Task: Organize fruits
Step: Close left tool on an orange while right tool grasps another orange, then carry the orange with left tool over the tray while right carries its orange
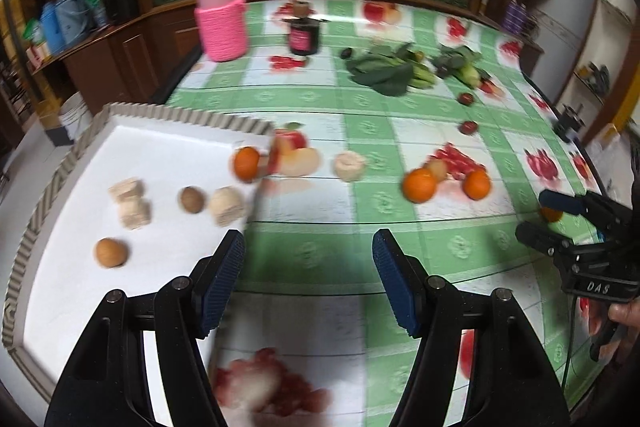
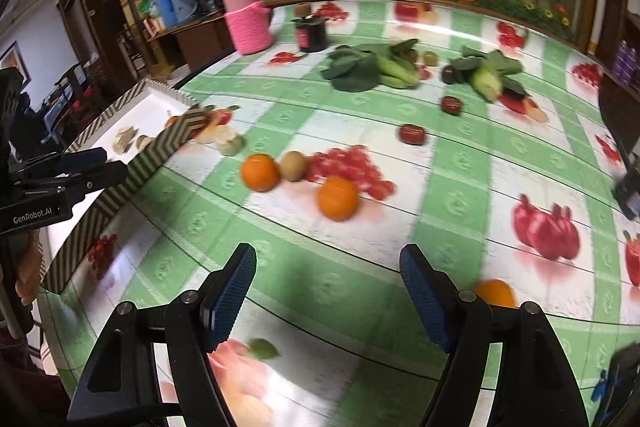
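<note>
Left wrist | zigzag-rimmed tray point(image 1: 168, 113) | round smooth oranges point(image 1: 419, 185) | ribbed fingers point(image 1: 224, 279)

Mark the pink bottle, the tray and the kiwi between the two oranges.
pink bottle point(image 1: 221, 27), left wrist view, on its knitted sleeve.
tray point(image 1: 168, 163), left wrist view, on its bare white floor.
kiwi point(image 2: 293, 165), right wrist view, middle of its brown skin.

counting around the tray point(image 1: 120, 115): four oranges point(image 2: 259, 171) total, one right at its edge, two red dates point(image 2: 412, 134), two bunches of greens point(image 2: 372, 69) further out
</note>
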The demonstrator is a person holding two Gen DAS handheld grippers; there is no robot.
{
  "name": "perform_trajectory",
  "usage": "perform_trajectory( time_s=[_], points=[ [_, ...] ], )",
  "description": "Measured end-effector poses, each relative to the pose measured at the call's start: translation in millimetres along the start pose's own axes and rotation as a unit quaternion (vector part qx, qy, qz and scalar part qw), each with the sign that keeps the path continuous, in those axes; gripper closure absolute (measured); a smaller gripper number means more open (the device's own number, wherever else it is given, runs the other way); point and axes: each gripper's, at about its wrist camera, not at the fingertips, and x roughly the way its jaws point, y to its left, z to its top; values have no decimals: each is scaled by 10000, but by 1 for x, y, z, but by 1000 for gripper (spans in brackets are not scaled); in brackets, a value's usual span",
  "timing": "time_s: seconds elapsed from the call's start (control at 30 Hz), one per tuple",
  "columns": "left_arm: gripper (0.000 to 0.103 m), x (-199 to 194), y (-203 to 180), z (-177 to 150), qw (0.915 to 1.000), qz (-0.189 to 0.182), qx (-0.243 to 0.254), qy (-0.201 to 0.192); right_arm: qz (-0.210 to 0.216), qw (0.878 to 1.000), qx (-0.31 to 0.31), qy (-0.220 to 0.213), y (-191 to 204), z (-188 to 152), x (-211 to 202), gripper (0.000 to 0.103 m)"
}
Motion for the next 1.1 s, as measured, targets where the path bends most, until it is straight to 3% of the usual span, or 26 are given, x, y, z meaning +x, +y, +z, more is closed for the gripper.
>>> perform_trajectory(
  time_s=[0.17,0.37,0.57,0.77,0.87,0.9,0.97,1.0,1.1],
  points=[
    [38,22,-26,7,9989,-232,330,248,94,9999,120,-33,-16,4,0,27],
    [38,39,-48,17,9962,-456,630,402,69,9992,-335,203,-6,23,28,30],
    [38,59,-61,26,9937,-533,847,498,77,9975,-588,392,-3,35,57,41],
    [38,77,-67,32,9929,-670,791,584,74,9969,-629,456,-5,36,68,70],
    [39,85,-71,34,9927,-661,817,593,90,9974,-543,461,-11,35,66,72],
    [42,87,-72,34,9925,-678,837,585,77,9976,-511,451,-13,34,65,72],
    [70,92,-76,32,9911,-737,911,639,88,9981,-444,428,-16,32,62,72],
    [75,91,-77,32,9915,-683,957,553,112,9983,-401,414,-17,30,61,72],
    [75,90,-74,32,9916,-753,874,578,166,9985,-318,403,-19,26,57,72]
  ],
)
